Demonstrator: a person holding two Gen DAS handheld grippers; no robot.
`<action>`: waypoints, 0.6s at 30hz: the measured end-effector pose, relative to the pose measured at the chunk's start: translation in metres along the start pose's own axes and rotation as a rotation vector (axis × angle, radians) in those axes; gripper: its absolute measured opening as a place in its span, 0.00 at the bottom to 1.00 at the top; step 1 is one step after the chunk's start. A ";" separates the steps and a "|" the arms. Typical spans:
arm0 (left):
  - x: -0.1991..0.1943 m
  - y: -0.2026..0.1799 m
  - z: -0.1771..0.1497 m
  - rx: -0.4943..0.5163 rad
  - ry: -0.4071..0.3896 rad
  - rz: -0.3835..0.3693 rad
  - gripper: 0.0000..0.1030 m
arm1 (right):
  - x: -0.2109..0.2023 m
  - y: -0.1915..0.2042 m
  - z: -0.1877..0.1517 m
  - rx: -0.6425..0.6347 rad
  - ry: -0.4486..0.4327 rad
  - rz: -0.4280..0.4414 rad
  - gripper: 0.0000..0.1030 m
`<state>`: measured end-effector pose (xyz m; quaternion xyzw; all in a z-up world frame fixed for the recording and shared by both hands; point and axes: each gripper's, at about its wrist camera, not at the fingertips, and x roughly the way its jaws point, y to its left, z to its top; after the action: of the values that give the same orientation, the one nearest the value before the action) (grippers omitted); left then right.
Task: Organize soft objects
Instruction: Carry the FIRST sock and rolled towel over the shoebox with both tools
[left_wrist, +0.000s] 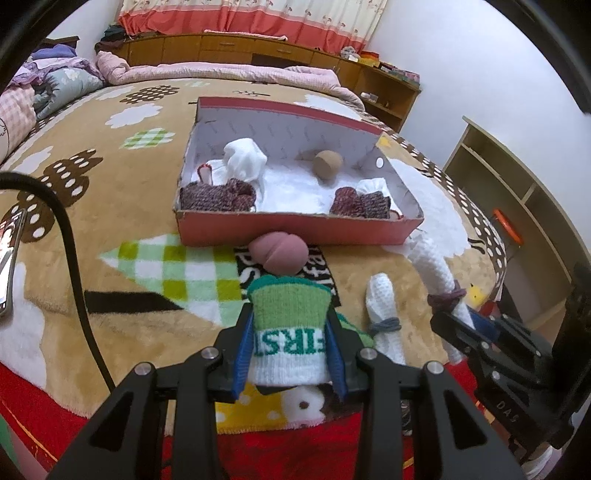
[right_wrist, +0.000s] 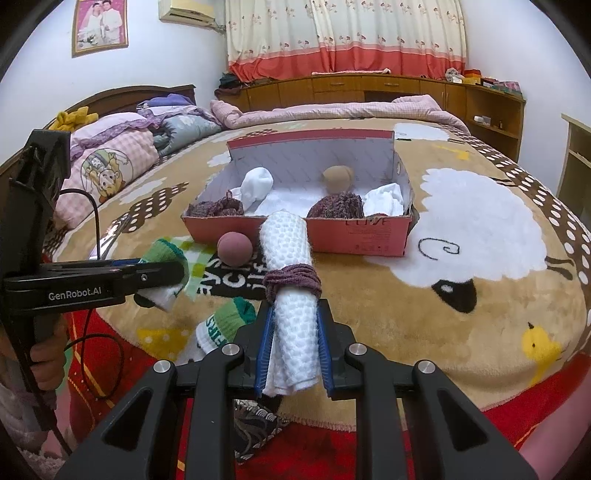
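A bed (right_wrist: 480, 295) under a sheep-patterned blanket faces wooden cabinets (right_wrist: 369, 86) and cream-and-red curtains (right_wrist: 343, 37) at twelve o'clock, white walls (right_wrist: 177, 55) around.

The left gripper (left_wrist: 290, 332) is being held tilted downward short of the red box (left_wrist: 295, 230), its blue pads (left_wrist: 242, 354) being pressed against a green-and-white sock (left_wrist: 290, 325). The right gripper (right_wrist: 295, 347) is being aimed at the same box, clamped on a rolled white towel (right_wrist: 291, 280). A hand (right_wrist: 46, 363) is being wrapped around the left handle.

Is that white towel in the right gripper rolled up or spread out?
Rolled up. The white towel is a tight tube with a purple band around its middle, and the right gripper is shut on its lower end.
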<state>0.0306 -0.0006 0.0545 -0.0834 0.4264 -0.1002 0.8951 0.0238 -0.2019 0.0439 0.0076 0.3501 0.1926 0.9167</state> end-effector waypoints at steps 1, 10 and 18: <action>0.000 -0.001 0.001 0.002 -0.002 -0.002 0.36 | 0.000 0.000 0.001 0.001 -0.001 0.000 0.22; 0.002 -0.007 0.012 0.025 -0.010 -0.005 0.36 | 0.002 -0.008 0.005 0.011 -0.001 -0.005 0.22; 0.005 -0.013 0.026 0.048 -0.025 0.004 0.36 | 0.001 -0.017 0.010 0.020 -0.014 -0.015 0.22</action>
<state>0.0523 -0.0128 0.0703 -0.0624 0.4131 -0.1073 0.9022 0.0370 -0.2161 0.0481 0.0153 0.3456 0.1822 0.9204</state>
